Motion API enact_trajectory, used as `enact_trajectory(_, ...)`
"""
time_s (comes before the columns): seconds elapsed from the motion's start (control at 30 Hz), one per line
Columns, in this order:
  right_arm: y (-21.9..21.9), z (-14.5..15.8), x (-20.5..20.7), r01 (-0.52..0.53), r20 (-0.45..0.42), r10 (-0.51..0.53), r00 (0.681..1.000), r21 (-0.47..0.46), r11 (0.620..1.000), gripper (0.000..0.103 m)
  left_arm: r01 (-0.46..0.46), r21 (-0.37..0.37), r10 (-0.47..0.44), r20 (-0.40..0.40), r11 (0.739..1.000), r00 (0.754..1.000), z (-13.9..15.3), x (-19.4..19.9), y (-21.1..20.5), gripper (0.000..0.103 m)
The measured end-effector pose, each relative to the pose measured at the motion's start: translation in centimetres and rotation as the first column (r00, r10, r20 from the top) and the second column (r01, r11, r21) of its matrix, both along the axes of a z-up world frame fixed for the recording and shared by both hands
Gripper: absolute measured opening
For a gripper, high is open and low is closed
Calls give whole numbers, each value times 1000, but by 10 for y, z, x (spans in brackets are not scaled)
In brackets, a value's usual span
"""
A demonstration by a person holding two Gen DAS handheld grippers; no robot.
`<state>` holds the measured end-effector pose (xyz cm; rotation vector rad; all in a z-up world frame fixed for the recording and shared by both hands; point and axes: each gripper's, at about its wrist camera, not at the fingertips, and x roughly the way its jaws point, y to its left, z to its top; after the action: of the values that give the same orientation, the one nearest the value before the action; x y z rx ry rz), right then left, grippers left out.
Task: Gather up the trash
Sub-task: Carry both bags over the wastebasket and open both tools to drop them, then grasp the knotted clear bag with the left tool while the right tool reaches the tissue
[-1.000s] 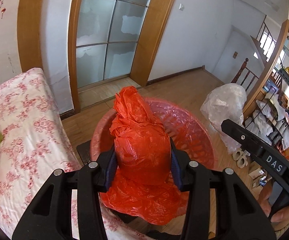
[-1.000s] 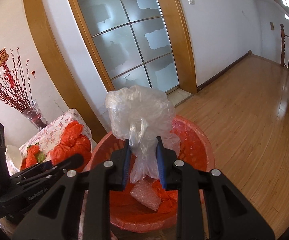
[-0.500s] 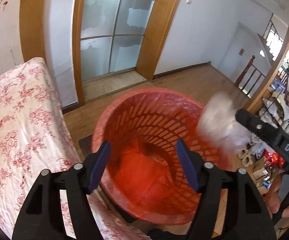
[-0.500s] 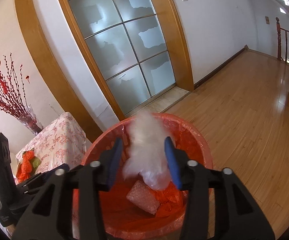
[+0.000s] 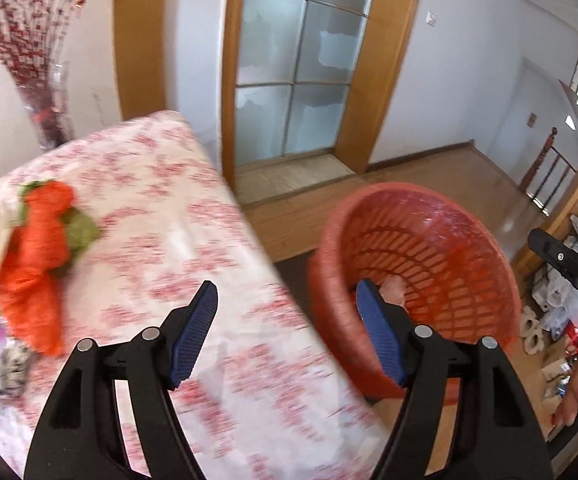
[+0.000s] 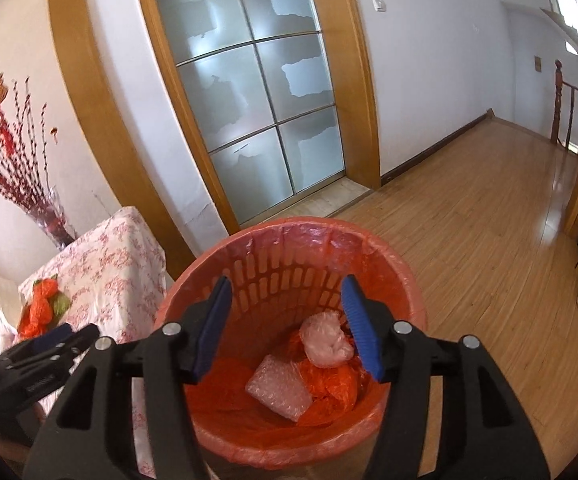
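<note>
Home: floral-clothed table [image 5: 161, 216], wooden floor [image 6: 469, 232]

Motion blur smears the floral worktop [image 5: 161, 240] and the orange bag bundle [image 5: 35, 256] at nine o'clock in the left wrist view. The right hand-held gripper [image 5: 569, 268] is cut off at three o'clock, and the shelf clutter [image 5: 561, 300] below it is too small to identify.

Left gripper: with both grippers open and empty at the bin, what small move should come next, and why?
Probably carry the left gripper toward the orange bag on the floral cloth and straddle it. Its jaws have just opened empty, the bin already holds dropped bags, and this bag remains out.
</note>
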<state>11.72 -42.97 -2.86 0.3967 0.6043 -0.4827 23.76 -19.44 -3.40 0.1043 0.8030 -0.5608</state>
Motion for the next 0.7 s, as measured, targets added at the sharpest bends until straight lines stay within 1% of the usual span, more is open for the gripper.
enact_trajectory(0.13, 20, 2, 6, -34, -10, 34, 999, -10, 999, 56, -46, -3, 46, 18, 999, 999, 6, 0, 30, 74)
enact_trajectory(0.4, 78, 9, 28, -146, -25, 145, 989, -36, 989, 56, -145, -12, 145, 43, 989, 988, 13, -1, 93, 74)
enact_trajectory(0.57, 117, 12, 44, -224, -39, 223, 974, -45, 973, 56, -214, -31, 215, 48, 976, 975, 16, -2, 137, 74)
enact_trajectory(0.7, 147, 14, 56, -281, -51, 278, 959, -56, 958, 56, -272, -49, 275, 48, 961, 960, 18, 1, 171, 74)
